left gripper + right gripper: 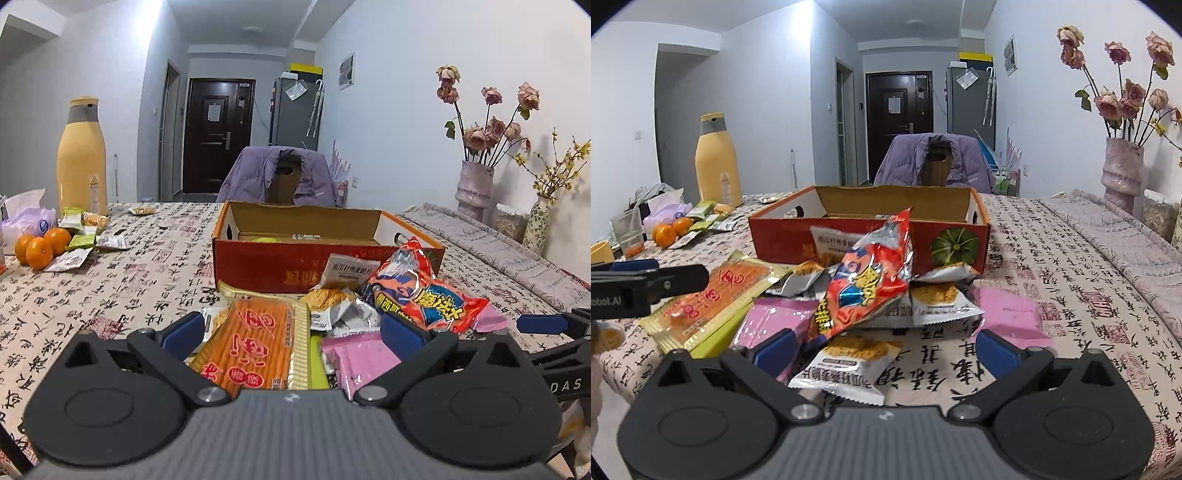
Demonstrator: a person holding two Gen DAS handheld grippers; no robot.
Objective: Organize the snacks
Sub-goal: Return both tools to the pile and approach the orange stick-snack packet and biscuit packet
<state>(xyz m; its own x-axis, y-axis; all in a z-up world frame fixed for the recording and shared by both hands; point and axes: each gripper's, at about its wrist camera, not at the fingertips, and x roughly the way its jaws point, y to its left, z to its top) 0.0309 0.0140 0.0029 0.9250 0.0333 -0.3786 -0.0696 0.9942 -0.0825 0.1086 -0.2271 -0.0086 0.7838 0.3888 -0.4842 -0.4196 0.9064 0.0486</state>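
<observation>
A heap of snack packets lies on the surface (1071, 295), just in front of an open red cardboard box (266, 264). The left gripper (291, 332) is spread wide and holds nothing; its fingers stand on both sides of a long orange packet (251, 350), which lies flat near the edge. The right gripper (882, 350) is spread too, also empty, with a white packet (849, 369) between its fingers and a crinkled red bag (871, 288) leaning on the heap just behind.

It seems the step now is to choose one packet and carry it into the box. For a good grasp, I would take the top or nearest piece first, not one that is buried. The orange packet is flat and slippery, so the fingers should close across its narrow side, near the middle. The red bag is puffed and may slide away, so a slow closing is better. The two grippers are near each other, and they should not reach together.
</observation>
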